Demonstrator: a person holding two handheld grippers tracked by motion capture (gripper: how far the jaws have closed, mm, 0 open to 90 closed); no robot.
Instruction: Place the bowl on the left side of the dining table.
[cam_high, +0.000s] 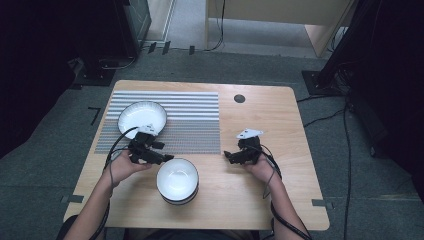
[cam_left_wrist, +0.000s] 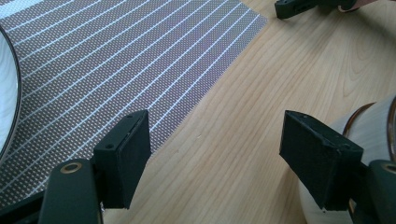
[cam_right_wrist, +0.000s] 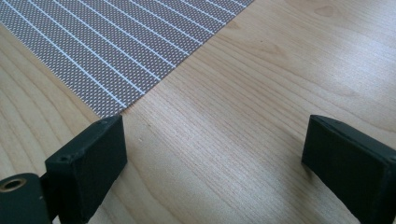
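- Two white bowls are seen on the wooden table (cam_high: 280, 195) from the high view.
- One bowl is a stack of bowls (cam_high: 177, 181), and it is set near the front edge of the table, on bare wood.
- The left gripper (cam_high: 169, 159) is held just beside this stack, at its upper left rim in the high view.
- In the left gripper view, the stack of bowls (cam_left_wrist: 373, 126) is seen right behind the right-hand jaw; whether they touch cannot be told.
- The jaws of the left gripper are spread wide, and nothing is held between them; only bare wood and the mat's corner are seen in the gap.
- The other bowl, a wide shallow bowl (cam_high: 142, 116), is set on the striped mat (cam_high: 195, 120), at the mat's left side.
- This shallow bowl is seen behind the left gripper in the high view, near it but not touched by the jaws.
- Its dark rim (cam_left_wrist: 14, 88) is seen at the left edge of the left gripper view.
- The right gripper (cam_high: 229, 156) is held over bare wood, just past the mat's right edge and well apart from both bowls.
- Its jaws are spread wide too, and nothing is held; wood and a corner of the striped mat (cam_right_wrist: 116, 42) are seen in the right gripper view.
- The tip of the right gripper (cam_left_wrist: 299, 6) is also seen at the top of the left gripper view.
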